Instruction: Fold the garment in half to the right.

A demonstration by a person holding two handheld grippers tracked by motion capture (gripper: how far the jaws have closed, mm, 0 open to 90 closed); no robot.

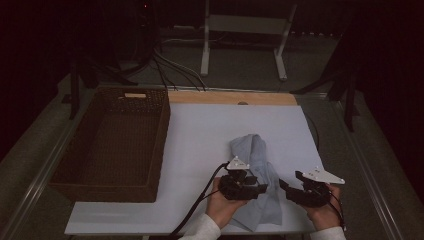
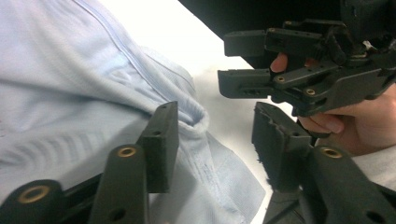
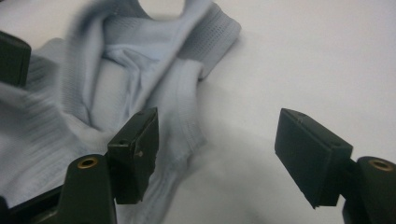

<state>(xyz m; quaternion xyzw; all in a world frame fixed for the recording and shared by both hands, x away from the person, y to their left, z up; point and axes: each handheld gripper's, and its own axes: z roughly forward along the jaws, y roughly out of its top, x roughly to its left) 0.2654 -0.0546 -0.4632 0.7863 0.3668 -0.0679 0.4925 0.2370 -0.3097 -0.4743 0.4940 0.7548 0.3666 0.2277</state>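
Fingers (image 2: 161, 140) of the left gripper (image 2: 215, 144) stand apart over a crumpled pale blue garment (image 1: 255, 175), with a fold of the cloth lying between them but no pad pressing on it. Opposite, the right gripper (image 3: 215, 154) holds its fingers (image 3: 308, 154) wide as well; one hangs over the garment's ribbed edge, the other over bare white table (image 1: 200, 135), and nothing is clamped between them.

Seen from above, the garment lies bunched in a long heap on the near right part of the table, running from its middle toward the front edge. The person's left hand (image 1: 225, 197) rests at the cloth's left side and the right hand (image 1: 322, 207) just off its right side, both sleeves entering from the near edge. In the left gripper view, the right gripper appears beyond the cloth, its fingers level and parted above the table.

A dark wicker basket (image 1: 150, 150) stands on the table's left side, well apart from the garment.
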